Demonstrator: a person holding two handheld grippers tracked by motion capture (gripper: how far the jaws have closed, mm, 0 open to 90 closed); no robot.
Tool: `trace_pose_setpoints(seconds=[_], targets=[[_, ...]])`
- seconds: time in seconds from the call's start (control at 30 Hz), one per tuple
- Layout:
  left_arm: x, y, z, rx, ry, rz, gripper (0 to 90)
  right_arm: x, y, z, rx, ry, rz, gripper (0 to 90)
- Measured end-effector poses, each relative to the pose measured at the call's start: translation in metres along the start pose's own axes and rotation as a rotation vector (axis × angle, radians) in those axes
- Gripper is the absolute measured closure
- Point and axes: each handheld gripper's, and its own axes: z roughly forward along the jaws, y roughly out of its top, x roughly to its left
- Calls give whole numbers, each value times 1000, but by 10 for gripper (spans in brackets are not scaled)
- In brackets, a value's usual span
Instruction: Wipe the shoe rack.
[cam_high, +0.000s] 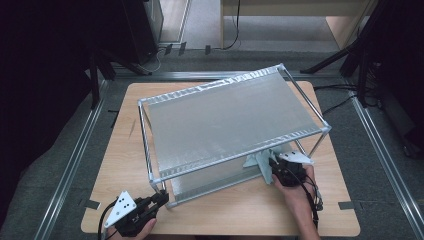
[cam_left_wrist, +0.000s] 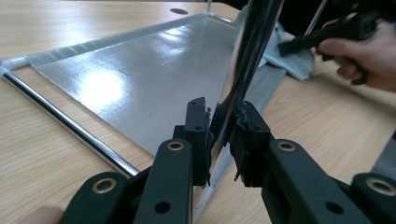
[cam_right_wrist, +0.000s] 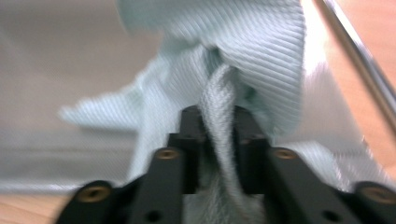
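Observation:
A two-tier rack (cam_high: 230, 120) with chrome posts and silvery shelf sheets stands on the wooden table (cam_high: 125, 150). My left gripper (cam_high: 162, 196) is at the rack's near left corner, shut on the upright chrome post (cam_left_wrist: 243, 70), which runs between its pads (cam_left_wrist: 198, 126). A pale green cloth (cam_high: 259, 160) lies bunched on the right end of the lower shelf (cam_left_wrist: 140, 79), under the top sheet. My right gripper (cam_high: 274, 167) is shut on a twisted fold of that cloth (cam_right_wrist: 252, 56), with the fold pinched between the jaws at the right gripper (cam_right_wrist: 218, 116). The left gripper view shows the cloth (cam_left_wrist: 292, 60) beside a hand.
Bare table shows left of the rack and along the front edge (cam_high: 240, 215). Aluminium floor rails (cam_high: 75, 155) run along both sides of the table. Black stand legs (cam_high: 100, 75) stand at the back left and back right. Cables (cam_high: 340, 102) lie on the floor at the right.

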Motion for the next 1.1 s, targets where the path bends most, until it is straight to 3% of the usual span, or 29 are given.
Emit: trace_pose_setpoints(seconds=[0.1,0.27,0.33,0.43,0.5,0.6,0.83,1.1], targets=[[0,0,-1,7,6,13,774,-10,-1,2,4,-39,35,865],[-2,0,-1,9,22,38,788,-37,-4,-1,-19,-185,109,874],[-3,0,0,7,26,43,790,-42,-7,-1,-14,-171,133,876],[-2,0,1,5,32,42,792,-33,-8,0,-10,-152,117,878],[-2,1,3,2,35,40,792,-22,-9,0,-8,-114,117,878],[-4,1,7,-2,34,35,791,1,-10,1,-5,-73,72,879],[-9,3,16,0,14,42,790,73,-9,5,9,59,-43,880],[-25,4,30,3,-31,49,789,141,-15,6,6,210,-145,880]])
